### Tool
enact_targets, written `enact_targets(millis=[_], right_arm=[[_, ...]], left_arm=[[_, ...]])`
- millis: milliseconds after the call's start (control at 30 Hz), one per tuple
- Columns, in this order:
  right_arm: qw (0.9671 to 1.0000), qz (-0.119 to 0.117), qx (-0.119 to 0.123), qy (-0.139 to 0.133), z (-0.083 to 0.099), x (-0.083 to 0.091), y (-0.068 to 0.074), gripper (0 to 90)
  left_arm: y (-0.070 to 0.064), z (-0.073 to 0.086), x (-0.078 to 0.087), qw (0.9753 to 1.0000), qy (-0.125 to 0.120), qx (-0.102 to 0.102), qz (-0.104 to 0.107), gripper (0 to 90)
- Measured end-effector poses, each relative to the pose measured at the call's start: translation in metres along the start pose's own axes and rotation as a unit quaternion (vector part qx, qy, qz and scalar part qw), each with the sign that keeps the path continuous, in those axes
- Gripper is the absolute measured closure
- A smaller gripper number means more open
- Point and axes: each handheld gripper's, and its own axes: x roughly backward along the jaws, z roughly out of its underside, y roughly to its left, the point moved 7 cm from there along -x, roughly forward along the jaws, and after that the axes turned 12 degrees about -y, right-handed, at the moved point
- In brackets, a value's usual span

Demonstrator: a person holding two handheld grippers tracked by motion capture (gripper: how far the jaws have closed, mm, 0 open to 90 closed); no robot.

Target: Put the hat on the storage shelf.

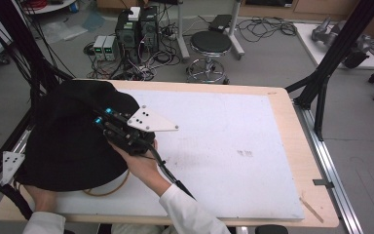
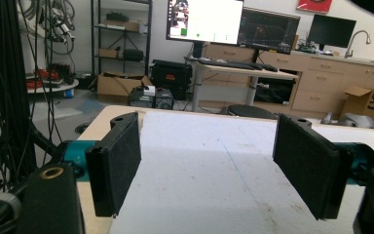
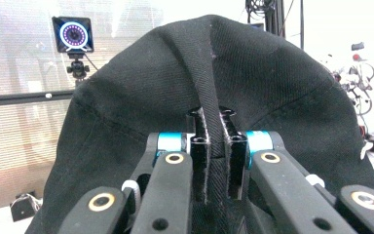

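The black fabric bag (image 1: 70,141) sits at the left of the high view, mounded on the left part of the bench (image 1: 292,126) and overhanging its left edge. In the right gripper view the black cloth (image 3: 253,83) rises as a dome across the middle of the frame, with a woven strap or seam (image 3: 209,83) running down its centre. The right claw (image 3: 215,146) is closed on that strap: both jaws stand pressed against it from either side, with the webbing pinched between them at lower centre of the frame. In the high view the right claw (image 1: 108,117) lies at centre left, its tips buried in the bag's upper right flank, its grey three-cornered plate (image 1: 151,120) pointing right, and the right hand (image 1: 141,165) grasping its body from below. A white sleeve (image 1: 190,214) enters from the bottom edge. A tan cord loop (image 1: 108,189) lies on the white mat (image 1: 224,146) just beneath the bag's lower edge. The left hand (image 1: 41,197) is at the lower left corner, beside the bag's lower rim. In the left gripper view the left claw (image 2: 207,165) is wide open, jaws well apart at left and right of the frame, nothing between them but the white mat (image 2: 209,195). Beyond the bench's far edge, at the top of the high view, stand a round stool (image 1: 210,44) and computer cases (image 1: 136,31) on the floor.
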Motion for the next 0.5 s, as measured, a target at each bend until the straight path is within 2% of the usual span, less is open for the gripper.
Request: enact_targets(millis=[167, 500], right_arm=[[0.9999, 0.002, -0.008, 0.007, 0.01, 0.003, -0.001, 85.6], [0.9998, 0.001, -0.016, 0.009, 0.013, 0.007, -0.001, 85.0]], left_arm=[[0.0, 0.0, 0.0, 1.0, 0.0, 0.0, 0.0, 26.1], [0.0, 0.0, 0.0, 1.0, 0.001, -0.001, 0.001, 26.1]])
